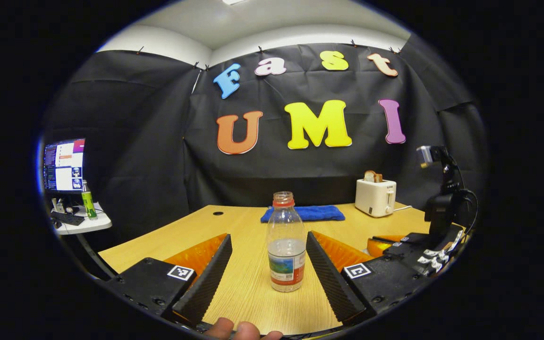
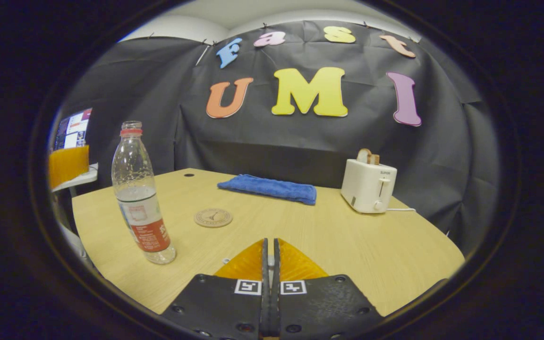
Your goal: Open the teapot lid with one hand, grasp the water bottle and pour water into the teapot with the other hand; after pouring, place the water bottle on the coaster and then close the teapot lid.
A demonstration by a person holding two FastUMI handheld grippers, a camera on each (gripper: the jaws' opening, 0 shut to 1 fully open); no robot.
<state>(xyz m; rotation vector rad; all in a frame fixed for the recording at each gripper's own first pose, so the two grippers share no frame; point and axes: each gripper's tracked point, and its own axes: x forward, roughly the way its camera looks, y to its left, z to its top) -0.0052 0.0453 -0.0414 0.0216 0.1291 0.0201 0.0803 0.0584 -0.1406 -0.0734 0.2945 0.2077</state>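
In the left gripper view, the left gripper (image 1: 268,264) hung low over the wooden worktop (image 1: 234,226), its fingers (image 1: 206,278) spread wide on either side of the water bottle (image 1: 285,243), neither touching it. The bottle stood upright and uncapped, roughly a third full. Behind it lay a folded blue towel (image 1: 304,213), and to the right a white toaster (image 1: 375,197) with a slice of bread (image 1: 372,176) in its slot. The right gripper (image 1: 409,250) showed at the far right edge. A monitor (image 1: 63,164) and a green bottle (image 1: 88,200) sat on a side table at left.

In the right gripper view, the right gripper (image 2: 270,257) had its fingers pressed together, holding nothing. The water bottle (image 2: 140,193) stood at left, a round coaster (image 2: 213,217) near it, apart. The towel (image 2: 268,188) and toaster (image 2: 368,184) lined the worktop's (image 2: 347,245) far side.
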